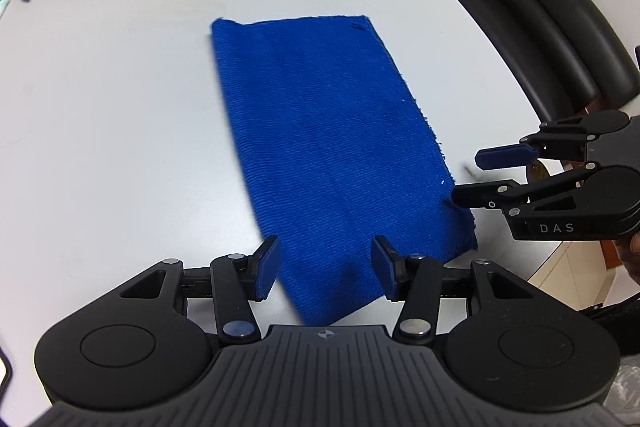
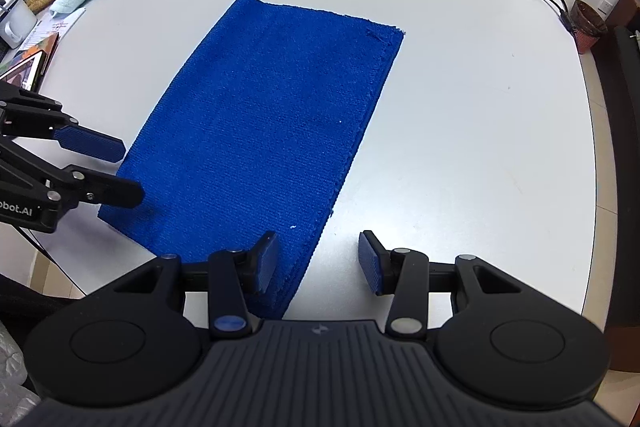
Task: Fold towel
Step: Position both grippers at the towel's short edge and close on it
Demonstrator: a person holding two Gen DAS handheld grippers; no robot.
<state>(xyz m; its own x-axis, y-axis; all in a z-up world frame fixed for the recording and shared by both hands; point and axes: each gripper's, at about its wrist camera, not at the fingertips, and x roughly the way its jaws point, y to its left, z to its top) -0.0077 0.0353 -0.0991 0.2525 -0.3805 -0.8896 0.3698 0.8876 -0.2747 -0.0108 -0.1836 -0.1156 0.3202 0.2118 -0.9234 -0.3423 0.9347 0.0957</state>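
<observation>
**Blue towel lies folded on the worktop**

Blue and soft, the towel [image 1: 332, 155] lies flat on the white worktop [image 1: 120, 127], folded into a long strip with layered edges on one side. The left gripper [image 1: 325, 273] is wide open at the towel's near end, holding nothing. The right gripper [image 2: 318, 261] is open too, one finger above the towel's near corner and the other above bare worktop.

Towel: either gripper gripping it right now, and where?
Nothing held. Left gripper and right gripper are both open at the blue towel's near edge, which lies flat on the table.
</observation>
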